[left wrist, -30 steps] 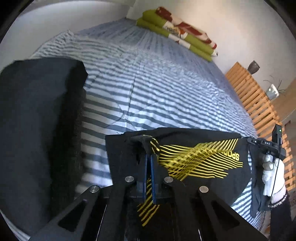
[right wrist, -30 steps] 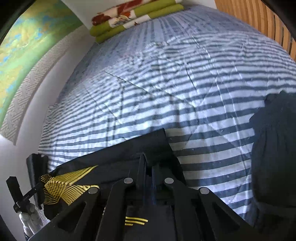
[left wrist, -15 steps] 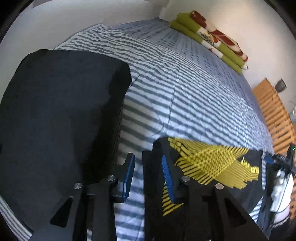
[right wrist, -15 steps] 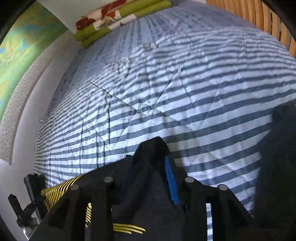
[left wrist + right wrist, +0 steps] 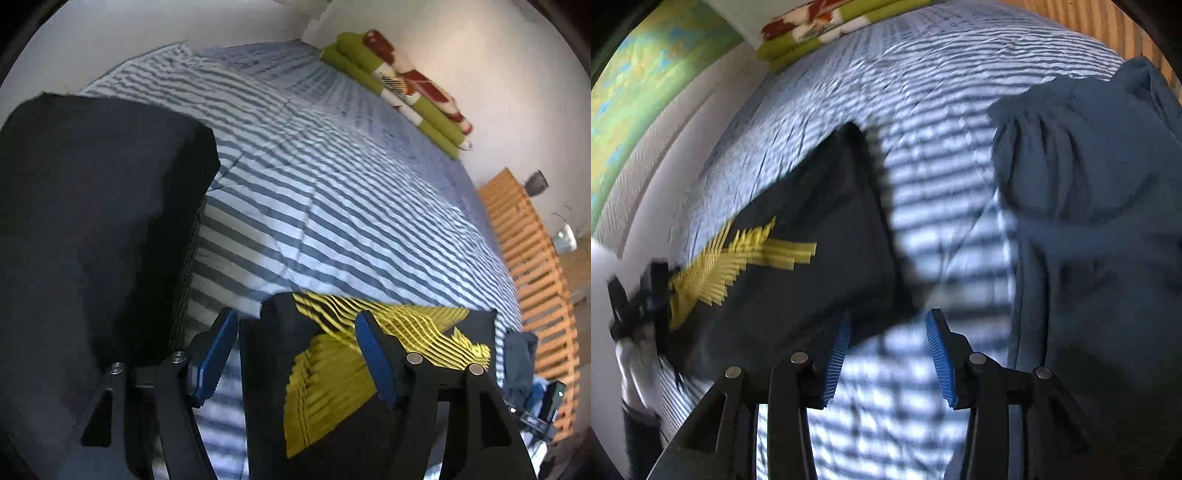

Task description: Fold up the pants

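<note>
On a blue-and-white striped bedspread [image 5: 332, 206], the folded black pants with a yellow line graphic [image 5: 332, 369] lie flat, their long axis running across the bed between the two tools. The left gripper [image 5: 295, 354] has just been opening and now stands wide, its blue ribbed pads straddling the near left corner of the cloth without pressing it. The right gripper [image 5: 886, 354], in a blurred view, is parted over bare bedspread, the pants just to its left, nothing between its jaws. A crumpled dark blue garment [image 5: 1089, 221] lies close on its right. Judged from this, the left hand is nearer the pants.
</note>
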A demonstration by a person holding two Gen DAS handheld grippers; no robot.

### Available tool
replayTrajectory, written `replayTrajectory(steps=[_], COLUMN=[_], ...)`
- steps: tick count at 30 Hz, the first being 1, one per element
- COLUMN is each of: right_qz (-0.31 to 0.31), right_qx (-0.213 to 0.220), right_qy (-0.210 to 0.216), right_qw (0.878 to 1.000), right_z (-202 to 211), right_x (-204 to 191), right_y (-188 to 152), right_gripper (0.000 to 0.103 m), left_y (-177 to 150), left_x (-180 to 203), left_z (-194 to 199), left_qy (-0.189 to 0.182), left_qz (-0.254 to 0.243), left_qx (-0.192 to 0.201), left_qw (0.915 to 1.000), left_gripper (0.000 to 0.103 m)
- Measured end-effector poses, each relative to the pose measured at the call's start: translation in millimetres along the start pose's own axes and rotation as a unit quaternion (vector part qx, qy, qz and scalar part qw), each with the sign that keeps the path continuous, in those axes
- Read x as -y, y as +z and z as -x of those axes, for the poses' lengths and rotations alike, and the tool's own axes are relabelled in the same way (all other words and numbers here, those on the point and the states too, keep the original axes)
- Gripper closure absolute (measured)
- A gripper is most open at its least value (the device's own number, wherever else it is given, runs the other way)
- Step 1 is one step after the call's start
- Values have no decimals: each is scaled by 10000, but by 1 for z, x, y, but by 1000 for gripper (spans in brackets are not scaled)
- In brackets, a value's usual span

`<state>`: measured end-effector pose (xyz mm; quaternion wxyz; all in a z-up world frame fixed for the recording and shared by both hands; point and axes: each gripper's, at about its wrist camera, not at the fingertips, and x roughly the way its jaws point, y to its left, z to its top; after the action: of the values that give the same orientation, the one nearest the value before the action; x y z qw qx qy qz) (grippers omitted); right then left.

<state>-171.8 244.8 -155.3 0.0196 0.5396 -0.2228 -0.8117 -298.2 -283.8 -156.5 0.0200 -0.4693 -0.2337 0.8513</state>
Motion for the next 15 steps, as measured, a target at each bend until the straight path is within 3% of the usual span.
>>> replayTrajectory(steps=[5, 8, 12, 15], right_qz=[501, 758, 1304, 1846], right_qx=[53, 46, -11, -28], right_qy=[-65, 103, 396, 554], right_qw=[9987, 9971, 9907, 9812], right_z=[2, 4, 3, -6], right_x=[-24, -50, -112, -182], right_y=[-18, -21, -17, -10], right_gripper=[64, 64, 64, 64], left_y=[-49, -86, -118, -134], left_x=[5, 4, 8, 11], left_z=[31, 37, 30, 26], left_qy=[-102, -373, -140, -421], left_qz=[-595, -839, -1241, -1145], left_qx=[-278, -524, -581, -509], left_qw=[9978, 9944, 9905, 9912], left_gripper=[34, 34, 34, 37])
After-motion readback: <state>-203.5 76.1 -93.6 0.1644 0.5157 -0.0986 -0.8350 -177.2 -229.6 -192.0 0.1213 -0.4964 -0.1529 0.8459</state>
